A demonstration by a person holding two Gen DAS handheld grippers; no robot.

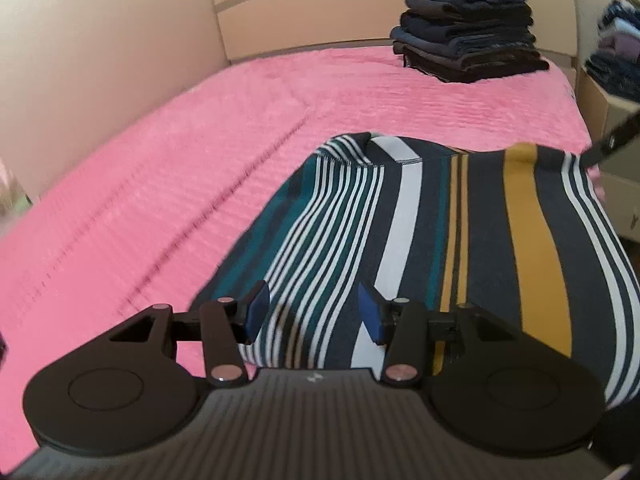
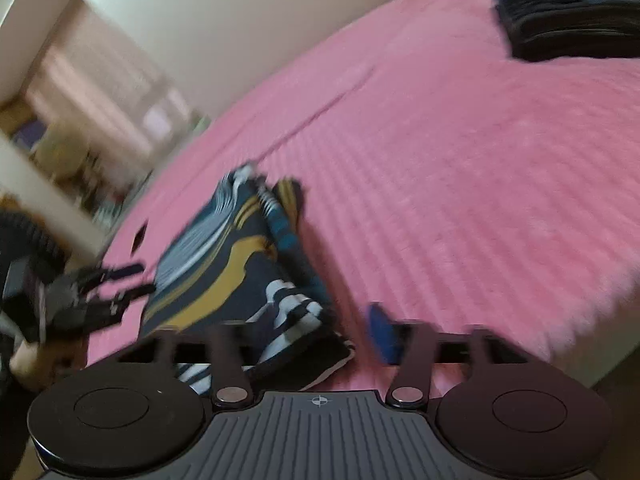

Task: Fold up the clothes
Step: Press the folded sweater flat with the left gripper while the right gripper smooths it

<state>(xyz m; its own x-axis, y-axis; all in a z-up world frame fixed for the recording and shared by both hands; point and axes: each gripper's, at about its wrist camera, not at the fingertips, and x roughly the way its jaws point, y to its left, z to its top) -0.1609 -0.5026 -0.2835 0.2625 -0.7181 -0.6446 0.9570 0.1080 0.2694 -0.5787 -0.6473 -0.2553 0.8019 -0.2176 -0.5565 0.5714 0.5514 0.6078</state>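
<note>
A striped garment (image 1: pixel 400 220) in navy, white, teal and mustard lies on the pink bedspread (image 1: pixel 160 160), its far hem bunched up. My left gripper (image 1: pixel 314 312) hovers over the garment's near edge, open; its blue pads (image 1: pixel 256 306) stand apart with striped cloth lying flat below the gap. One dark finger of the right gripper (image 1: pixel 612 142) shows at the garment's far right corner. The right wrist view is blurred: the garment (image 2: pixel 224 268) looks folded and rumpled, and my right gripper (image 2: pixel 316 336) is open over its near corner. The left gripper (image 2: pixel 116 284) sits at the garment's left side.
A tall stack of dark folded clothes (image 1: pixel 464 24) stands at the bed's far corner by the beige headboard (image 1: pixel 300 12). A cardboard box (image 1: pixel 608 100) with more clothes sits beside the bed on the right. The stack (image 2: pixel 568 8) also shows in the right wrist view.
</note>
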